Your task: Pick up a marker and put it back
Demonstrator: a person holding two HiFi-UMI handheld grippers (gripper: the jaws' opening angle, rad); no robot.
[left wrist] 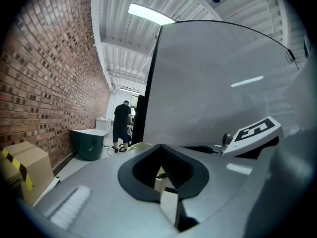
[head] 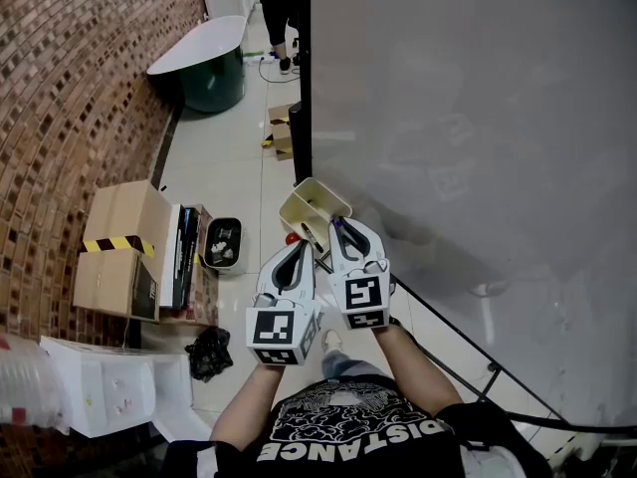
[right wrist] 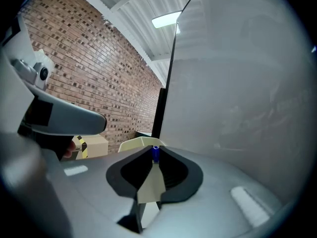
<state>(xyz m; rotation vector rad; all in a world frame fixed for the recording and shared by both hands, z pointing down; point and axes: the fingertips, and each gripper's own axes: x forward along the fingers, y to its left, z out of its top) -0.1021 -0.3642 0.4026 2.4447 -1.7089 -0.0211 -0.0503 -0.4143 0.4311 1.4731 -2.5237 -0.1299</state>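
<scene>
blue marker (right wrist: 155,154) in right hand-held gripper (head: 339,228)

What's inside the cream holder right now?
In the cream holder, head view shows nothing clearly; the right gripper, shut on a blue marker, covers its near corner.

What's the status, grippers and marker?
Left gripper shut, empty. Right gripper shut on blue marker, by the cream holder. Nothing in the way.
</scene>
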